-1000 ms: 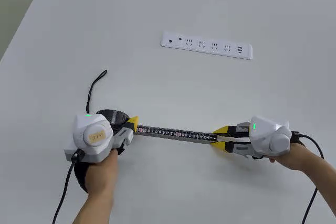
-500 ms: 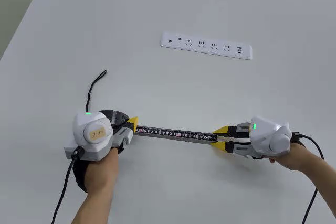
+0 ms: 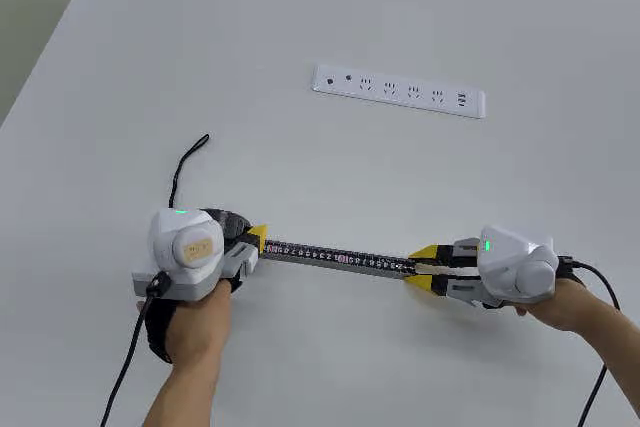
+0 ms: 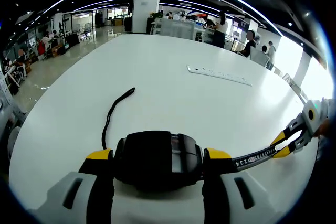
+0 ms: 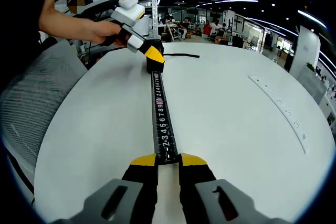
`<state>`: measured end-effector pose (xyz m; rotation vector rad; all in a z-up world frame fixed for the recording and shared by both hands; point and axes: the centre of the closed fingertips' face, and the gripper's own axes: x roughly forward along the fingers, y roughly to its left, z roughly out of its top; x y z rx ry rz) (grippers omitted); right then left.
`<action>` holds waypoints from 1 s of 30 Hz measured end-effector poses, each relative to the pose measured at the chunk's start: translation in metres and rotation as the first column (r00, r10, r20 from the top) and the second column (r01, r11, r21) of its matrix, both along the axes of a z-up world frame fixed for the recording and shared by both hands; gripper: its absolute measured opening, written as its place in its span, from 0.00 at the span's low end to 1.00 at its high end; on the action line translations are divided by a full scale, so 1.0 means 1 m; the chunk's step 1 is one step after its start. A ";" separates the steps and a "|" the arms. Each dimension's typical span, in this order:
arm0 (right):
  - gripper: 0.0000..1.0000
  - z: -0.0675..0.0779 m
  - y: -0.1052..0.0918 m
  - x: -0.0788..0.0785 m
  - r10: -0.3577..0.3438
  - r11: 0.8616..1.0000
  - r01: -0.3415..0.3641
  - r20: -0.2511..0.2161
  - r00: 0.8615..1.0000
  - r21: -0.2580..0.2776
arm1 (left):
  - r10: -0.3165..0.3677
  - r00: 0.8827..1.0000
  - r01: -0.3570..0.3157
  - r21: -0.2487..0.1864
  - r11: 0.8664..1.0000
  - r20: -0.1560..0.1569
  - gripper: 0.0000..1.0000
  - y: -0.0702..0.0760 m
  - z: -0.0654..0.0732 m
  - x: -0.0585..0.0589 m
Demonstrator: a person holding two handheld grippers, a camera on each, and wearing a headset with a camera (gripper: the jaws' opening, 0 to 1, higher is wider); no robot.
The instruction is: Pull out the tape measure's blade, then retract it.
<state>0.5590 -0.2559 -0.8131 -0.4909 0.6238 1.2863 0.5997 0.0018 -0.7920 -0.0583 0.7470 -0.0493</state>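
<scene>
Blade (image 3: 337, 258) length unchanged (left tool (image 3: 253, 241), right tool (image 3: 421, 266) clamped).

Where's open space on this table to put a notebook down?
Free: the wide patch between the power strip and the blade, the table beyond the power strip, and the near edge below the blade. Crowded: the line from left gripper and tape measure to right gripper, plus the black strap behind it.

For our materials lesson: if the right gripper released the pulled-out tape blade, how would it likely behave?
The blade runs straight from the case in the left gripper to the right gripper, so probably stiff, not floppy. Thin, so likely light. Released, it may snap back.
</scene>
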 end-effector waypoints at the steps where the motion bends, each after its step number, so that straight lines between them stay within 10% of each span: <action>1: 0.14 0.000 0.000 0.000 0.001 1.000 -0.001 0.000 1.000 0.000 | -0.003 1.000 0.003 0.008 1.000 -0.001 0.66 0.000 0.000 0.000; 30: 0.14 0.012 0.002 0.003 0.001 1.000 -0.002 0.023 1.000 0.013 | -0.039 0.999 0.039 0.034 0.999 -0.021 0.65 0.001 -0.003 -0.003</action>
